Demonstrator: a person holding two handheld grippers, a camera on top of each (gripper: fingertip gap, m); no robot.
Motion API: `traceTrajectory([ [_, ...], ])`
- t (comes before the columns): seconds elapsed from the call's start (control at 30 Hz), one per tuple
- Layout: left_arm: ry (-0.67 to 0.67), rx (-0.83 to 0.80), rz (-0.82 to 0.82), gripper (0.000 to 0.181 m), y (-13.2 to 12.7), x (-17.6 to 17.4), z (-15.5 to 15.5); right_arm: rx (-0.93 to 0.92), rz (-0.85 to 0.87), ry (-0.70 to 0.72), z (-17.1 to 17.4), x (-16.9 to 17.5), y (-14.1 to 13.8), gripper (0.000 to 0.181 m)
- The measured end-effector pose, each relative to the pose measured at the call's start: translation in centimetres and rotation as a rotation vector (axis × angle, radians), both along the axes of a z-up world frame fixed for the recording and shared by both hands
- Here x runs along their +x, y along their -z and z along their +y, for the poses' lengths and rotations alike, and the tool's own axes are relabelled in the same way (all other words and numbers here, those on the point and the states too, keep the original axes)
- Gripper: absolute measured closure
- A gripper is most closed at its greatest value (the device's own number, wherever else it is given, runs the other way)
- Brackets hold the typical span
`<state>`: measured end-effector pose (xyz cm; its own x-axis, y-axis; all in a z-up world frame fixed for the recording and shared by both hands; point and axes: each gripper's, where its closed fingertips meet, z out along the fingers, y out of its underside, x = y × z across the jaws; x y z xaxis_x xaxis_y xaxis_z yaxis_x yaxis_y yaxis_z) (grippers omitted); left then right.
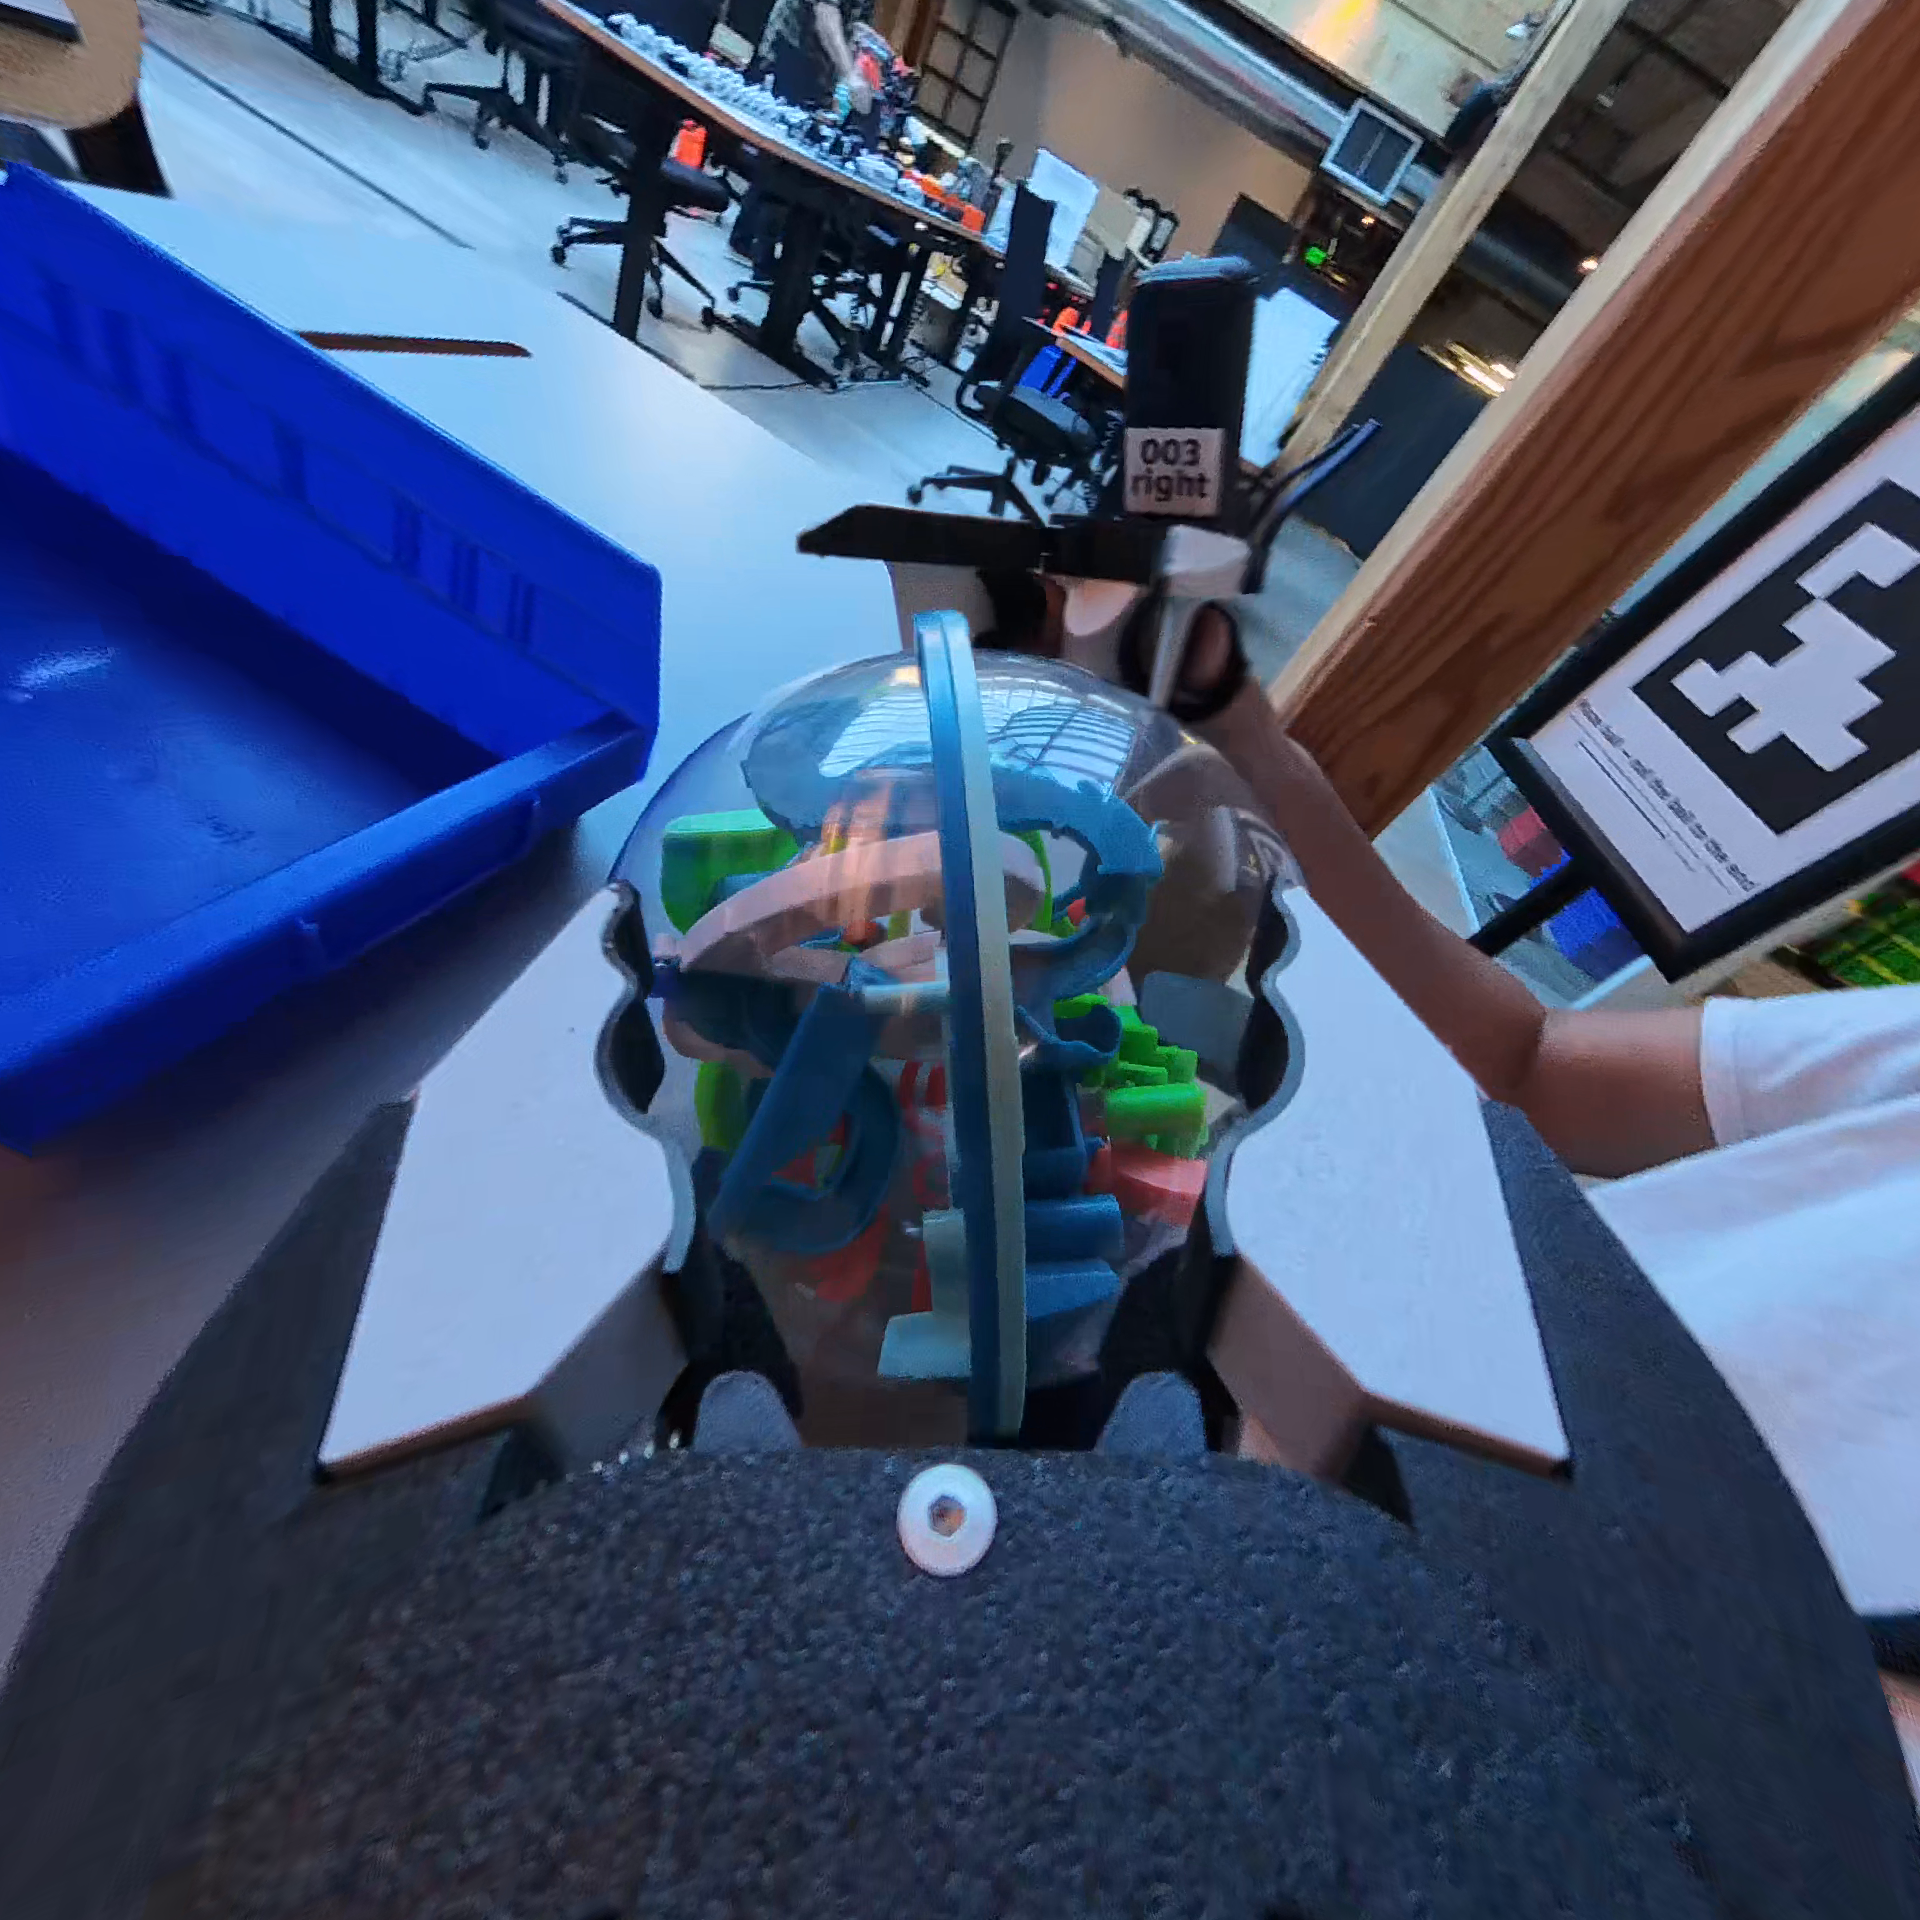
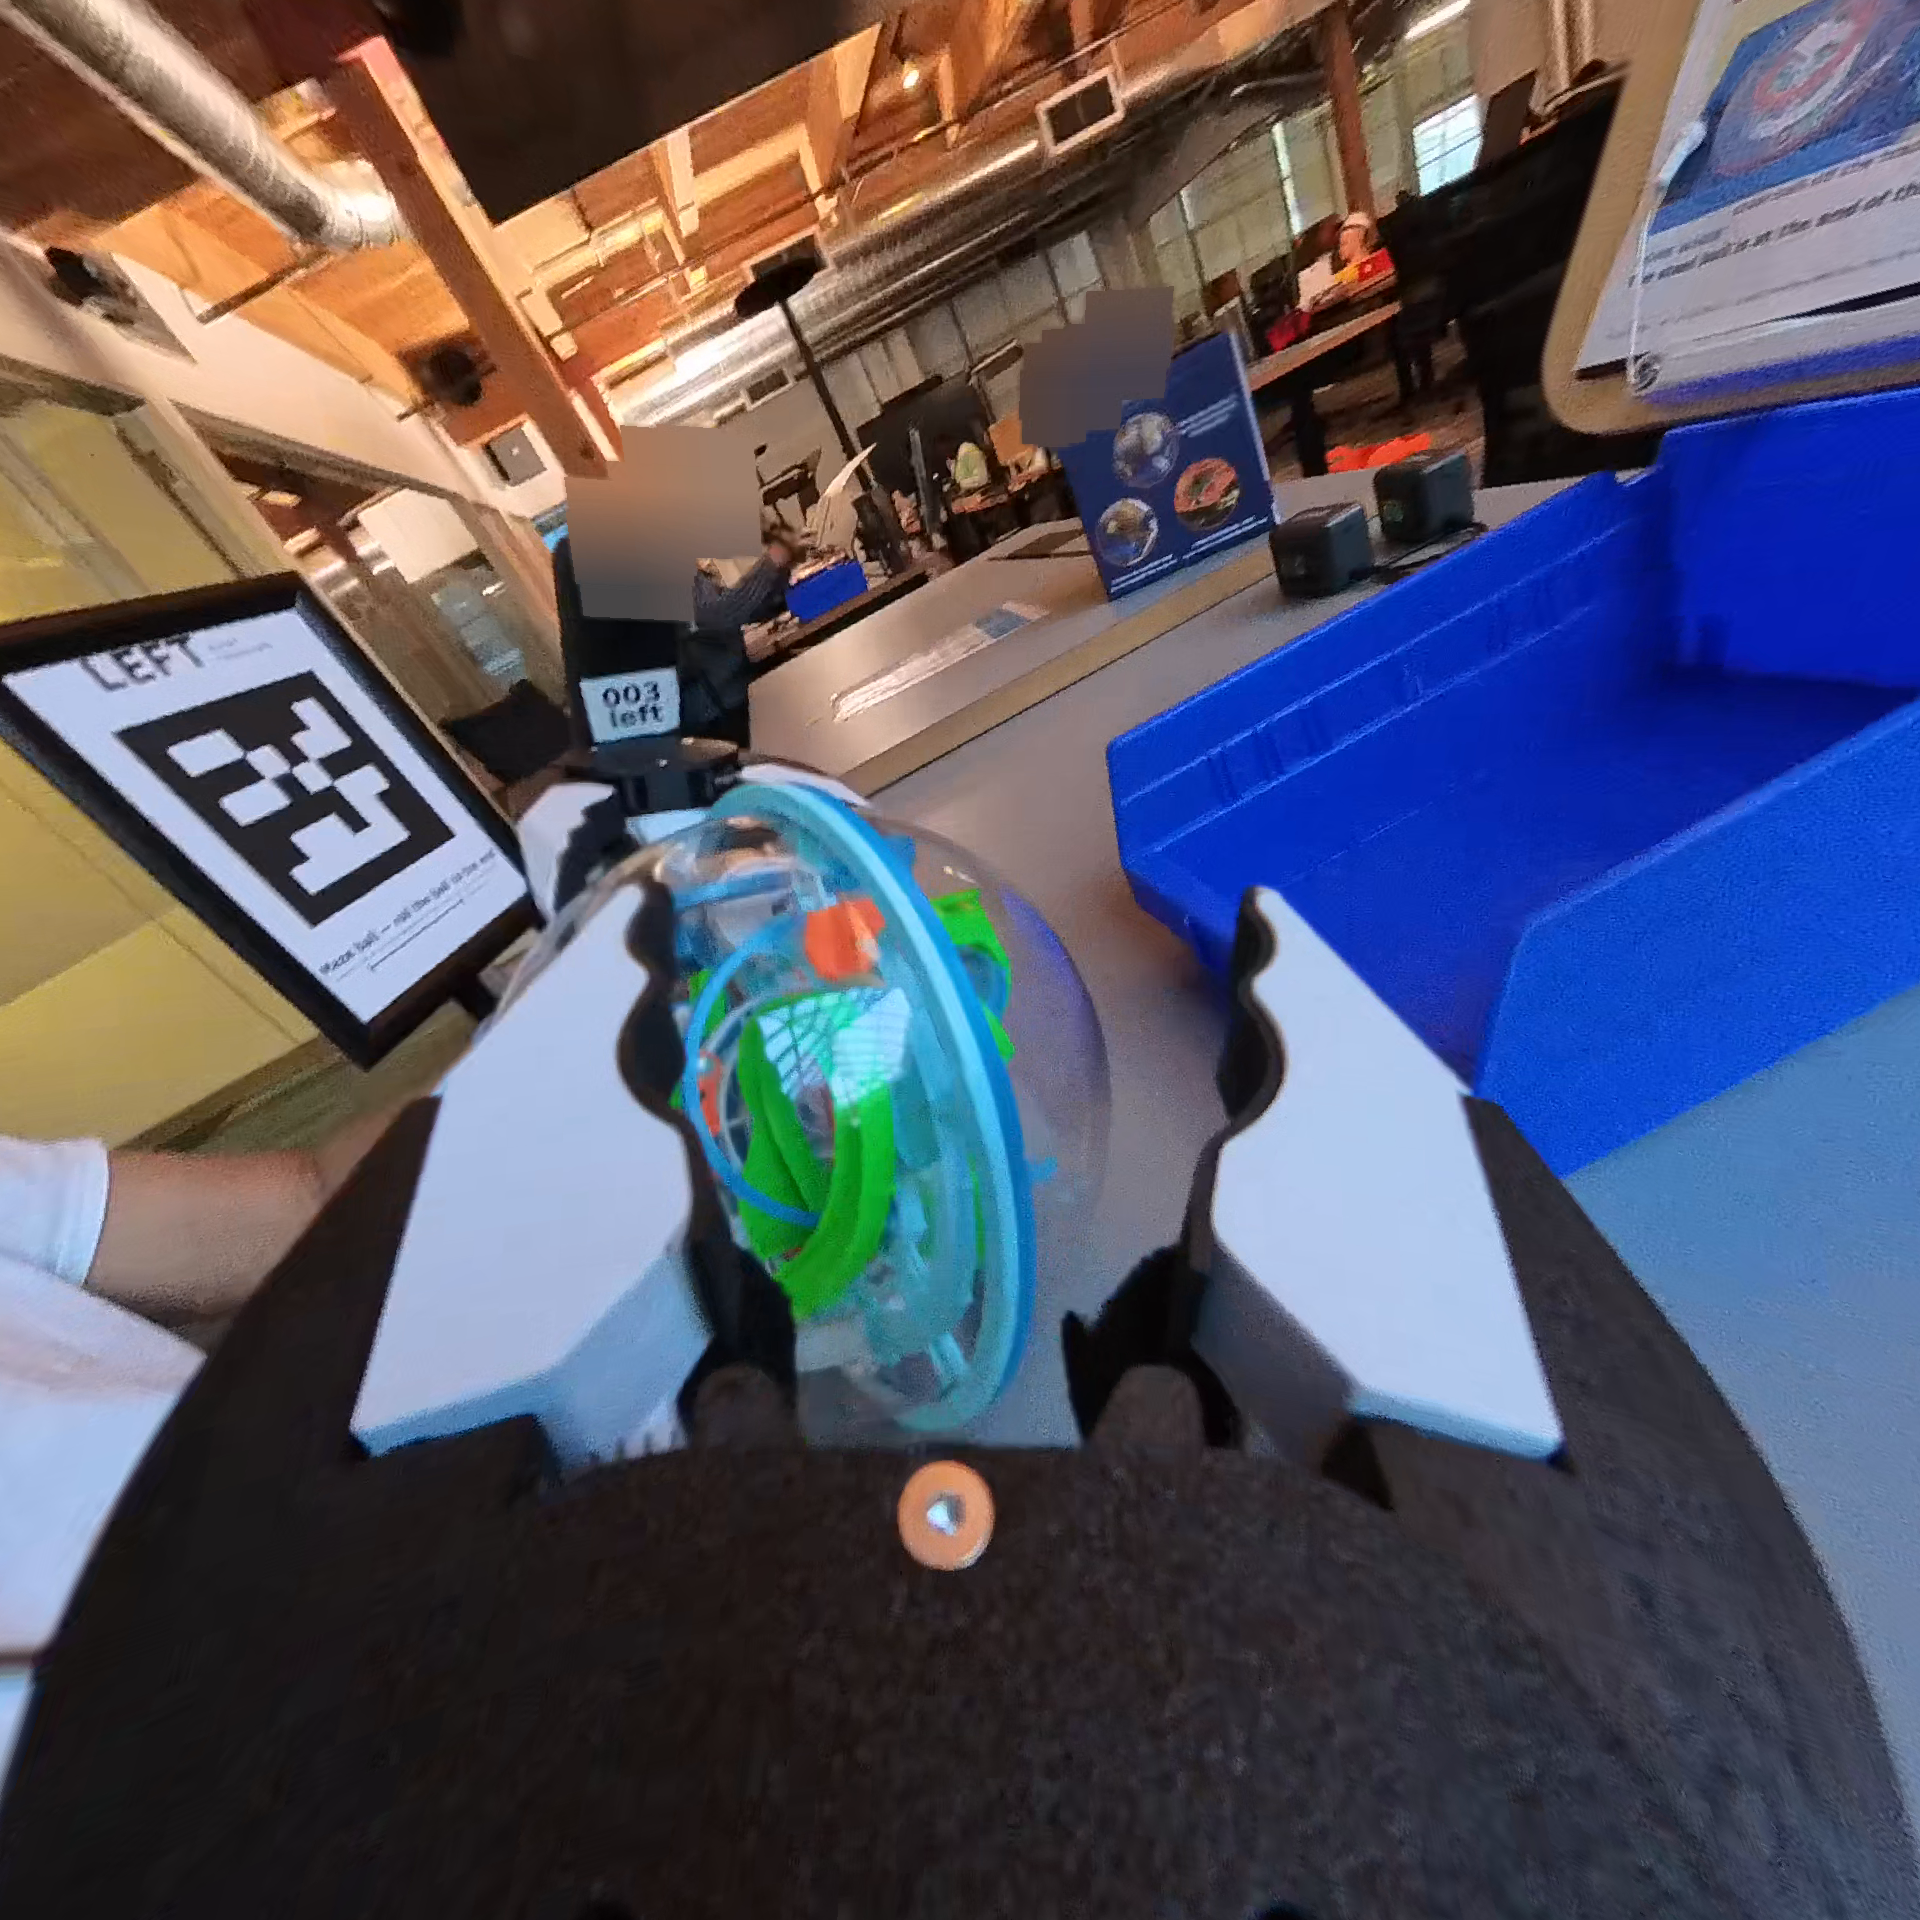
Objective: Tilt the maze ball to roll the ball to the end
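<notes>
Overall light: bright indoor, both views evenly lit; left wrist view cool/bluish, right wrist view warm/orange.
Sources: window light reflected as pale grid on the maze ball [image 1: 935,997] dome; ceiling fixtures and far windows in right wrist view.
Glare: white patch on the maze ball [image 2: 862,1101] shell; soft sheen on blue bin [image 1: 260,727] floor.
Shadows: soft, dark betw. finger bases; faint under the bin rim on table [image 1: 623,436].
Blur: motion smear on bin edge, marker sign [image 1: 1766,707] text, foreground gripper bodies grainy.
Focus: bkgd desks and chairs soft.
Distortion: strong fisheye, wooden post [image 1: 1621,416] and table lines bend twd. edges.
</notes>
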<state>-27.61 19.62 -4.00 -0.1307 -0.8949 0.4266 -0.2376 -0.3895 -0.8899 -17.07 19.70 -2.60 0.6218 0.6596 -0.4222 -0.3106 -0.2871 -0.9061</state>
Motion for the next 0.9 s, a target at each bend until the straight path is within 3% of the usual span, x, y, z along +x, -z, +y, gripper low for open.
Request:
traceTrajectory([
  [0.03, 0.012, -0.021, -0.039, 0.079, -0.5, -0.7, 0.4, -0.002, -0.014, -0.041, -0.4, -0.3, 0.8, 0.089],
  [0.07, 0.034, -0.051, -0.104, 0.117, -1.3, -1.6, 0.7, 0.003, -0.011, -0.103, -0.9, -1.1, 1.4, 0.093],
  [0.1, 0.054, -0.065, -0.145, 0.173, -1.6, -2.2, 1.1, 0.023, 0.020, -0.167, -1.2, -2.1, 1.7, 0.092],
  [0.17, 0.030, -0.057, -0.147, 0.175, -0.9, -2.4, 2.0, 0.048, 0.134, -0.272, -2.2, -3.6, 1.5, 0.096],
  [0.27, 0.037, -0.080, -0.165, 0.175, -0.8, -2.5, 2.1, 0.050, 0.212, -0.281, -1.9, -3.3, 1.4, 0.107],
  [0.3, 0.043, -0.088, -0.163, 0.175, -0.8, -2.6, 2.1, 0.027, 0.232, -0.288, -1.8, -3.0, 1.4, 0.121],
  [0.33, 0.040, -0.093, -0.154, 0.174, -0.7, -2.7, 2.2, 0.004, 0.248, -0.302, -1.9, -2.6, 1.3, 0.159],
  [0.37, 0.023, -0.088, -0.133, 0.174, -0.4, -2.7, 2.5, -0.017, 0.235, -0.331, -2.1, -2.5, 1.6, 0.171],
  [0.57, -0.036, -0.079, -0.116, 0.172, 0.4, -2.6, 3.2, -0.037, 0.191, -0.282, -1.6, -2.3, 1.8, 0.173],
  [0.77, -0.001, -0.159, -0.093, 0.139, 0.6, -4.1, 3.2, -0.087, 0.125, -0.208, -0.9, -1.5, 2.3, 0.173],
  [0.9, 0.053, -0.102, 0.019, 0.117, 4.7, -5.5, 0.8, -0.093, 0.131, -0.206, -0.9, -0.8, 2.9, 0.173],
])
